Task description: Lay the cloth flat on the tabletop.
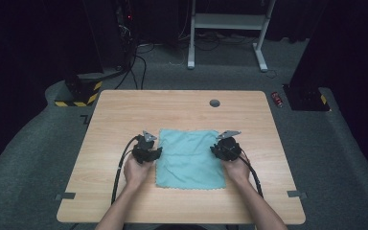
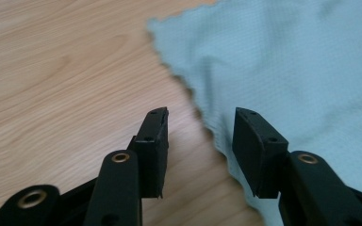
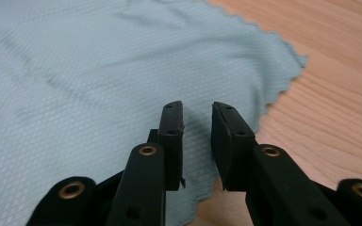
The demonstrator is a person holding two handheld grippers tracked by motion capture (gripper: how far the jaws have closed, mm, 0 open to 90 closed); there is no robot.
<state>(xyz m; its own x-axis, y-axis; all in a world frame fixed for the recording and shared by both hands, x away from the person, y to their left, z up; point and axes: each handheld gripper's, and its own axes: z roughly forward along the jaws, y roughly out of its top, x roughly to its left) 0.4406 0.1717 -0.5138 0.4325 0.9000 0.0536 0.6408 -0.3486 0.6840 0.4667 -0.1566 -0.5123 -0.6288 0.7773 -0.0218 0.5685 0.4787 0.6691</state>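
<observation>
- A light blue cloth (image 1: 190, 158) lies spread flat at the centre of the high view, on the near half of a wooden table (image 1: 124, 115).
- The left gripper (image 1: 149, 154), held in a person's left hand (image 1: 136, 170), sits at the cloth's left edge, just left of centre in the frame.
- In the left gripper view its jaws stand apart with nothing pinched; the cloth's scalloped edge (image 2: 202, 117) runs up through the gap between them, bare wood to the left.
- The right gripper (image 1: 224, 149), in the right hand (image 1: 237, 168), rests at the cloth's right edge, right of centre.
- In the right gripper view (image 3: 197, 141) its jaws stand a little apart above the fabric, near the cloth's corner in the upper right; no fold is caught between the pads.
- A small grey disc (image 1: 214, 103) sits in the tabletop in the upper middle of the high view, well apart from the cloth.
</observation>
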